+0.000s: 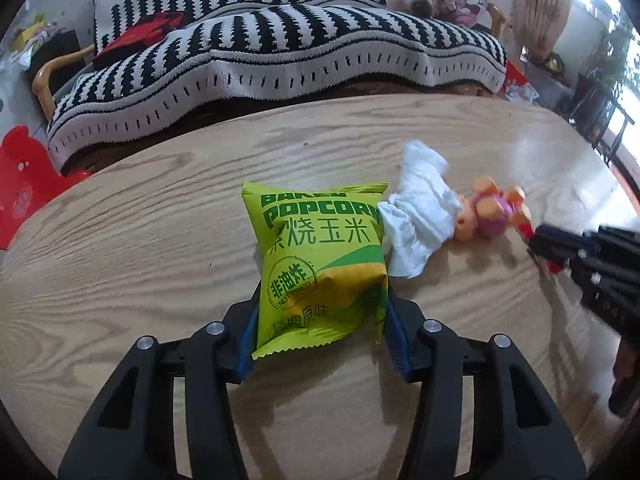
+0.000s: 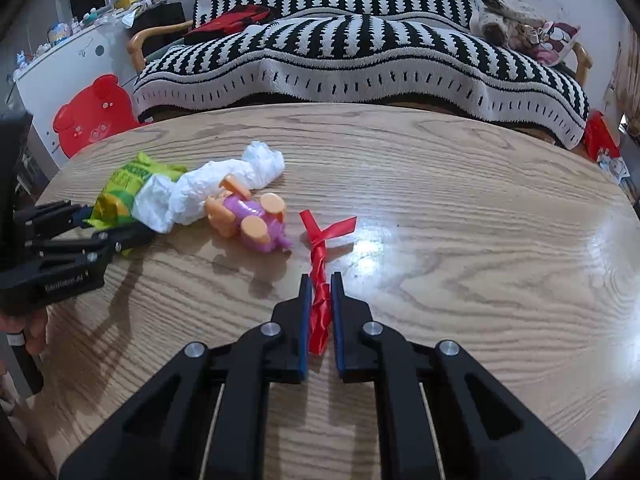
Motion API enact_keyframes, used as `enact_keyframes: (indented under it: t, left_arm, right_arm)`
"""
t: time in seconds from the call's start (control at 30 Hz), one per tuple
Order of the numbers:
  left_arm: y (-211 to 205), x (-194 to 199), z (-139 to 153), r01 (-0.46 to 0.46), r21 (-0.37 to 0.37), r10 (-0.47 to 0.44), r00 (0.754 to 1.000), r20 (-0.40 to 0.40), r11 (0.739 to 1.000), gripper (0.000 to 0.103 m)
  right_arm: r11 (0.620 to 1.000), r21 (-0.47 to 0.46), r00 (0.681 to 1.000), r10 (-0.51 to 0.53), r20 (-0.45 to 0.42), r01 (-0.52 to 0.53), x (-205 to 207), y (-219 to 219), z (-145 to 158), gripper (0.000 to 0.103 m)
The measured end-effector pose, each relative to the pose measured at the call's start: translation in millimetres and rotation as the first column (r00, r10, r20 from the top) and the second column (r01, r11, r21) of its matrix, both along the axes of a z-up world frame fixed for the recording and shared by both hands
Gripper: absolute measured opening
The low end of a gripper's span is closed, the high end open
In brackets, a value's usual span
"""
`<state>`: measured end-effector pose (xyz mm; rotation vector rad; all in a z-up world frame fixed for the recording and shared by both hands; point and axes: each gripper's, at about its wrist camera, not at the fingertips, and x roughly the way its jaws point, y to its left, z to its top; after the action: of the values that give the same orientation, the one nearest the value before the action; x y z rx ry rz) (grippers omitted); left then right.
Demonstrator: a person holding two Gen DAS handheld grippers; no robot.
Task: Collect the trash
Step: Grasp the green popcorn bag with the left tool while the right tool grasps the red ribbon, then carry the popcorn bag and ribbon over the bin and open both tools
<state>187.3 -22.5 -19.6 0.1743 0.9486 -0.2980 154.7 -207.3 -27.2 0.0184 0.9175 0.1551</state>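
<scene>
My left gripper point(image 1: 322, 300) is shut on the near end of a green and yellow popcorn bag point(image 1: 320, 256) on the wooden table point(image 1: 140, 240). A crumpled white tissue point(image 1: 420, 216) lies against the bag's right side. My right gripper point(image 2: 320, 284) is shut on a twisted red wrapper point(image 2: 320, 264) that lies on the table. In the right wrist view the left gripper point(image 2: 108, 232) holds the bag point(image 2: 124, 192) at the left, with the tissue point(image 2: 208, 192) beside it. In the left wrist view the right gripper point(image 1: 540, 246) enters from the right.
A pink and orange toy figure point(image 2: 252, 220) lies between the tissue and the red wrapper; it also shows in the left wrist view point(image 1: 492, 212). A sofa with a black and white striped cover point(image 2: 360, 52) stands beyond the table. A red bear-shaped stool point(image 2: 92, 116) stands at the left.
</scene>
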Motion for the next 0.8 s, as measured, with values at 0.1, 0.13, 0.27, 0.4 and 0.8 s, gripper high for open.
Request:
enact_keyframes:
  t: [0.1, 0.13, 0.27, 0.4, 0.8]
  left_arm:
    - [4.9, -13.2, 9.4, -0.004, -0.003, 0.004, 1.000, 0.009, 1.000, 0.051]
    - [6.9, -18.2, 13.8, -0.006, -0.010, 0.006, 1.000, 0.014, 1.000, 0.051]
    - [13.7, -34.1, 24.3, -0.020, -0.036, 0.020, 1.000, 0.001, 0.999, 0.051]
    - [14.3, -45.9, 31.6, -0.003, -0.037, 0.004, 1.000, 0.004, 0.999, 0.051]
    - [19.4, -52.1, 29.1, -0.010, 0.007, 0.010, 1.000, -0.015, 1.000, 0.051]
  right_arm:
    - [1.000, 0.003, 1.000, -0.009, 0.025, 0.009, -11.5, -0.7, 13.0, 0.010]
    - [1.000, 0.006, 0.999, -0.009, 0.031, 0.009, -15.7, -0.6, 17.2, 0.010]
    - [1.000, 0.001, 0.999, 0.000, 0.034, 0.000, -28.3, 3.5, 27.0, 0.010]
    - [1.000, -0.009, 0.999, 0.002, 0.040, -0.002, -39.1, 9.1, 32.0, 0.010]
    - [0.999, -0.034, 1.000, -0.002, 0.007, 0.002, -44.9, 11.6, 20.8, 0.010]
